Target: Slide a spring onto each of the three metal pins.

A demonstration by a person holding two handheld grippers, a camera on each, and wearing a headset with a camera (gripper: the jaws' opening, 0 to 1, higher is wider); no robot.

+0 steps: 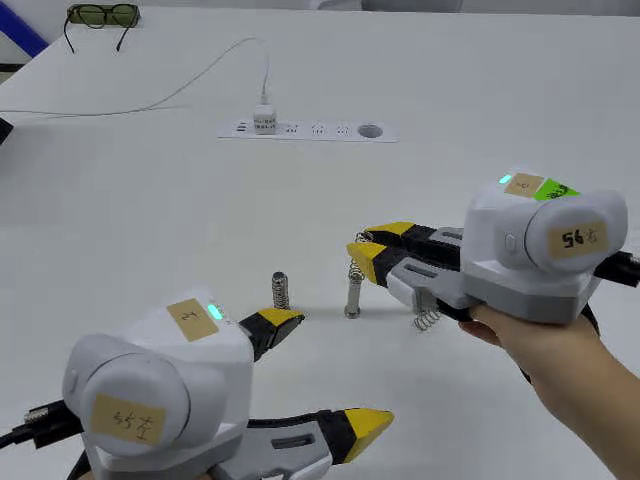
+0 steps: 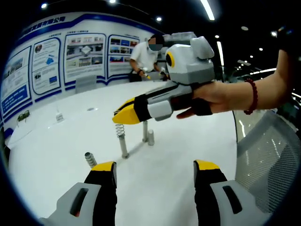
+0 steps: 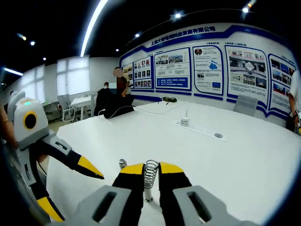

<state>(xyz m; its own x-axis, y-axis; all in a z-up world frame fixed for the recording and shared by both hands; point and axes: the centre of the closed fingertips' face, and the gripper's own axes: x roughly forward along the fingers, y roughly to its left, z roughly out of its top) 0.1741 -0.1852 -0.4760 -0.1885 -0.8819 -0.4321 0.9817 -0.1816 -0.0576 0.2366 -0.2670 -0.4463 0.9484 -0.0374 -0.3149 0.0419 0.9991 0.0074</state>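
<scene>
Workbench [image 1: 150,230], white, carrying three upright metal pins near its middle.

- First pin [image 1: 280,292]: seated spring [image 1: 281,287] around its shaft. It stands just beyond one tip of the left gripper [image 1: 327,369]. Judged done.
- Middle pin [image 1: 353,298]: lower shaft bare. The held spring [image 1: 356,270] stands upright over its top, and the right gripper view shows the pin directly beneath the coils. Whether the lowest coils have caught the pin head cannot be told.
- Third pin [image 2: 145,132]: bare, partly hidden under the right gripper's body in the head view. A loose spring [image 1: 427,319] lies on the bench just beside its foot.
- Right gripper [image 1: 365,242]: carried in a hand [image 1: 530,345], jaws drawn nearly together, pinching the held spring by its upper coils.
- Left gripper: jaws wide apart, holding nothing, low over the near side of the bench and clear of the pins.
- Background: power strip [image 1: 305,130] with one plug fitted, and safety glasses [image 1: 102,15] at the far corner.

Step in hand, as judged: the second of three springs, being threaded onto the middle pin.

Next move, as judged:
- Keep the spring's axis in line with the pin.
- Lower it until the coils slide down the shaft.
- Part the jaws only once the spring is well seated, because a tilted coil could snag on the pin head or tip the pin.
- Then pick up the loose spring for the third pin.
</scene>
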